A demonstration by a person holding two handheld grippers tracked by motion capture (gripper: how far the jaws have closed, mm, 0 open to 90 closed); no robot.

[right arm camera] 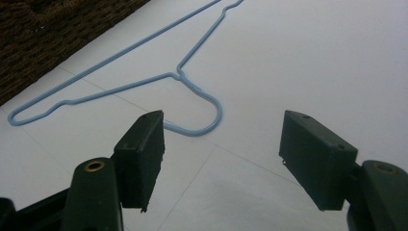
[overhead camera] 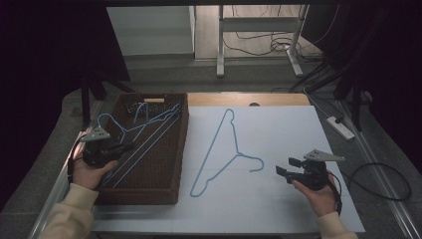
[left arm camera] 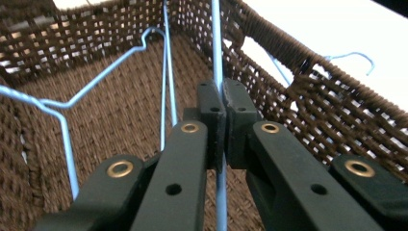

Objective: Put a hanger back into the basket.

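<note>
White table top (overhead camera: 278,209), wooden strip along far edge. On left part: brown woven basket (overhead camera: 164,164), rectangular, long side running away from the person, right wall beside the bare white area.

In basket: blue wire hangers (overhead camera: 144,130), at least two, lying slantwise, hooks toward far left corner, long bars toward near left. One bar (left arm camera: 217,43) running straight between the jaw pads in left gripper view.

On table, right of basket and apart from it: single blue wire hanger (overhead camera: 221,149), flat, long bar slanting from far centre to near left, hook (right arm camera: 211,115) curling toward the right gripper.

Left gripper (overhead camera: 122,148) over near left corner of basket, held in left hand (overhead camera: 89,172), jaws pressed together, clamped on the hanger bar; pads meeting around the wire in left gripper view (left arm camera: 224,103).

Right gripper (overhead camera: 283,168) in right hand (overhead camera: 318,194), above bare table near the loose hanger's hook, pointing left toward it. Jaws wide apart (right arm camera: 221,159), nothing between them; hook just beyond left pad, not touched.
</note>
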